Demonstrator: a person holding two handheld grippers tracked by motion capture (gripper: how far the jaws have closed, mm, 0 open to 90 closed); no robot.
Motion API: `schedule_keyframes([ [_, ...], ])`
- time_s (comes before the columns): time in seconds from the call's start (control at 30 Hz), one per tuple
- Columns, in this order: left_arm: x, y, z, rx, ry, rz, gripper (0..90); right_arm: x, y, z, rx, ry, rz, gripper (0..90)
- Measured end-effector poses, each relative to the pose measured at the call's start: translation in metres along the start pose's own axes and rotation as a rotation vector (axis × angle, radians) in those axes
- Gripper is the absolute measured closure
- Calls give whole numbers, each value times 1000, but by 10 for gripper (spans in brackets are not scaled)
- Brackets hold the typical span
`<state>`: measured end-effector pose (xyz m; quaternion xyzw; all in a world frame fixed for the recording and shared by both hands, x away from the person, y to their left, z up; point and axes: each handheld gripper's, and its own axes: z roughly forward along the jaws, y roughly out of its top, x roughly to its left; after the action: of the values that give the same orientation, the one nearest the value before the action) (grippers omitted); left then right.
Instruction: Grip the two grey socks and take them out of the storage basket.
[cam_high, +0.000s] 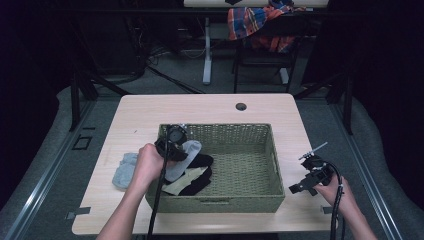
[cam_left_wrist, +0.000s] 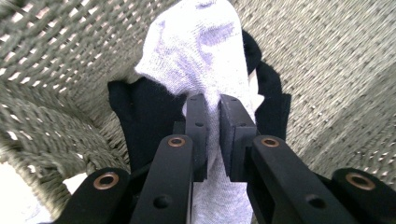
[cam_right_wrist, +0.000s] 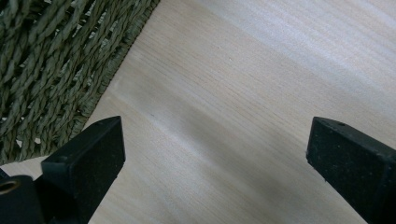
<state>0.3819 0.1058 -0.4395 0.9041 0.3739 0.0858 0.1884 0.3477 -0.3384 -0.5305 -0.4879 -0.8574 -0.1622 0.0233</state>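
**Left jaws pinch a white sock above the basket**

We see the left gripper (cam_left_wrist: 213, 109) held over the left end of the green woven basket (cam_high: 272, 155), the left hand (cam_high: 147, 165) wrapped round it and its forearm coming up from the bottom edge. Its jaws are clamped on one white sock (cam_left_wrist: 205, 51) (the cloth bunches between the pads), which hangs just above the dark socks (cam_high: 200, 182) lying in the basket; we cannot count those. One grey sock (cam_high: 125, 170) lies on the table (cam_high: 150, 107), just left of the basket. The right gripper (cam_right_wrist: 215, 154) rests low over bare table to the right of the basket, its jaws wide apart with nothing between them.
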Motion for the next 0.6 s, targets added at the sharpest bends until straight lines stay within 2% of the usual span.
schedule_keyframes([
  [0.2,3,-1,-17,-51,2,-16,833,0,0,0,3,0,-2,41],
  [0.4,9,-4,-34,-83,8,-27,833,-1,0,-1,9,-2,-7,41],
  [0.6,11,-8,-54,-124,32,-31,832,0,0,1,-2,0,4,42],
])
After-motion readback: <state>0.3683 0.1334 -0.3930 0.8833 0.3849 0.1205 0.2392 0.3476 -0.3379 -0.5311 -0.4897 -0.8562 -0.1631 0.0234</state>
